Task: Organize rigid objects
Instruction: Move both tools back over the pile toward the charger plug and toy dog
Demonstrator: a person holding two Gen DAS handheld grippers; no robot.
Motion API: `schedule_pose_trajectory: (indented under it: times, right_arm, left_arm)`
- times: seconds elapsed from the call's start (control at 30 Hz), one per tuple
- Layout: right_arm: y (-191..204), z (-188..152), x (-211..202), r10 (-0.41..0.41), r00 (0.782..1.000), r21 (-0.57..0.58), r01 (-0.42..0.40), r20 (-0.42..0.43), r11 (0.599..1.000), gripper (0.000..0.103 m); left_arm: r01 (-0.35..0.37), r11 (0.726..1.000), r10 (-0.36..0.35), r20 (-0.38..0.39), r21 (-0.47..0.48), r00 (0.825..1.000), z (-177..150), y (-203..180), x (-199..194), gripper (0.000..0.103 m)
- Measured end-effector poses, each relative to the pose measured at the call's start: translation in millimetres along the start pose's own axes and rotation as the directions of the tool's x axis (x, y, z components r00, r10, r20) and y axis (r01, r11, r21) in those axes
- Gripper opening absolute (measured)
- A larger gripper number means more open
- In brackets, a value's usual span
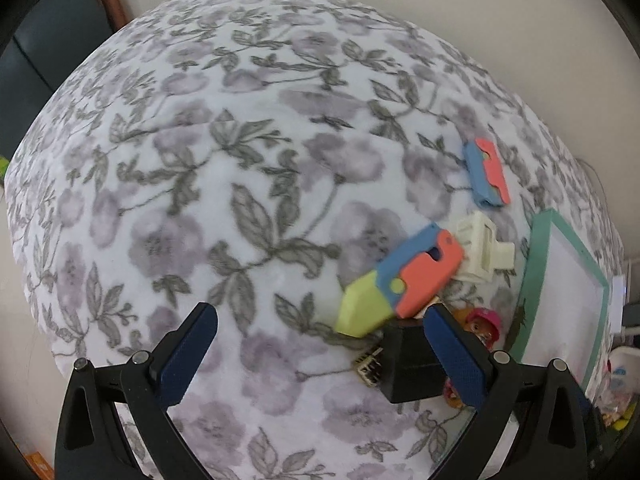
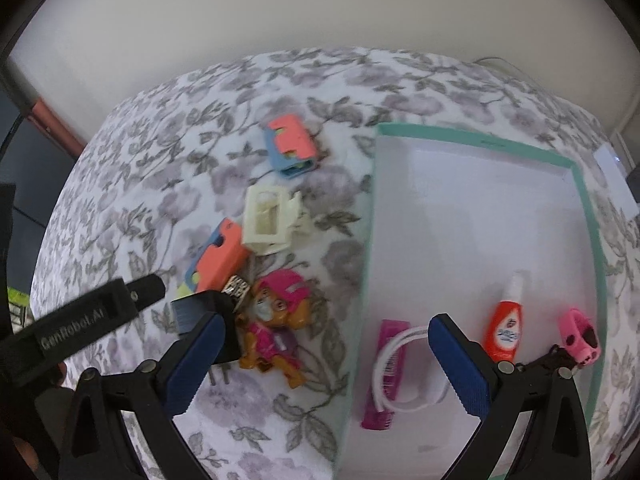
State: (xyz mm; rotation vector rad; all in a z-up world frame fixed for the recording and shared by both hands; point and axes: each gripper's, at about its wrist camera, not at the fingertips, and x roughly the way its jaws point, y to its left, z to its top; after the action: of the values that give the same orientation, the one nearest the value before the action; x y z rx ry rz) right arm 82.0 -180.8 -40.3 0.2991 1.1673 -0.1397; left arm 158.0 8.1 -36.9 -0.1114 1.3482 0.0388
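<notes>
On the floral bed cover lie a blue, coral and yellow toy knife (image 1: 400, 280) (image 2: 218, 258), a smaller blue and coral toy (image 1: 487, 172) (image 2: 291, 145), a cream plastic clip (image 1: 480, 250) (image 2: 270, 220), a pink and orange pup figure (image 2: 276, 320) (image 1: 482, 322), a black block (image 1: 412, 364) (image 2: 204, 312) and a small metal ring piece (image 1: 368, 364) (image 2: 237, 286). The teal-rimmed white tray (image 2: 588, 216) (image 1: 536, 248) holds a pink comb (image 2: 384, 372), a white band (image 2: 400, 368), an orange bottle (image 2: 505, 324) and a pink toy (image 2: 580, 332). My left gripper (image 1: 320, 356) is open beside the black block; its arm shows in the right wrist view (image 2: 80, 320). My right gripper (image 2: 326, 364) is open over the tray's left rim.
A plain wall (image 2: 320, 8) stands behind the bed. A dark cabinet with a brown frame (image 1: 52, 40) is at the far left. Clutter (image 1: 620, 396) lies beyond the bed's right edge.
</notes>
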Motion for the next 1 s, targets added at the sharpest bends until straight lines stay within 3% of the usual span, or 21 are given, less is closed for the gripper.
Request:
schedule_pose_trajectory:
  times: [0.43, 1.0]
  right_arm:
    - [-43, 4, -12, -0.030, 0.999, 0.136, 0.025, 0.037, 0.990, 0.103]
    - [-38, 3, -8, -0.035, 0.999, 0.112, 0.032, 0.026, 0.993, 0.103]
  left_arm:
    - [0.038, 0.993, -0.029, -0.085, 0.110, 0.996, -12, -36, 15, 0.103]
    - [0.036, 0.987, -0.023, -0.085, 0.157, 0.996, -19, -47, 23, 0.103]
